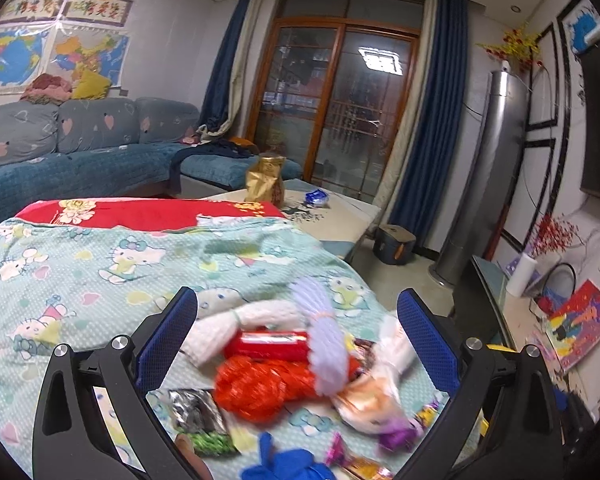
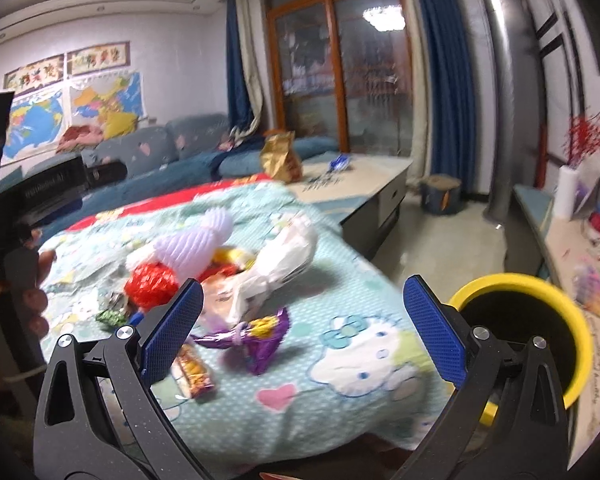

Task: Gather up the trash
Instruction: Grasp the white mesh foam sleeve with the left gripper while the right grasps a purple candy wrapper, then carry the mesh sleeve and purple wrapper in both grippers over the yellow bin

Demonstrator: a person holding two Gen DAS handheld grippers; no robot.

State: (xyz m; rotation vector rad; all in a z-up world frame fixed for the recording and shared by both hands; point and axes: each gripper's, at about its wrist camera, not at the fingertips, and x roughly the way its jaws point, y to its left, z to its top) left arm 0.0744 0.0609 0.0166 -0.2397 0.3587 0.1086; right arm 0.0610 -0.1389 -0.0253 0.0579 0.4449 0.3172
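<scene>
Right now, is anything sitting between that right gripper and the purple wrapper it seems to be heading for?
Nothing visible blocks it. The right gripper is open, and the purple wrapper lies on the Hello Kitty sheet in the gap between its fingers. An orange snack wrapper lies beside the left finger, apart from the purple one.

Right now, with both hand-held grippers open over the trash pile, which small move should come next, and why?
Probably lower the right hand-held gripper onto the purple wrapper and close. Its jaws stand open and empty, the wrapper lies loose on the cloth just ahead, apart from the pile, and the yellow-rimmed bin stands close on the right.
</scene>
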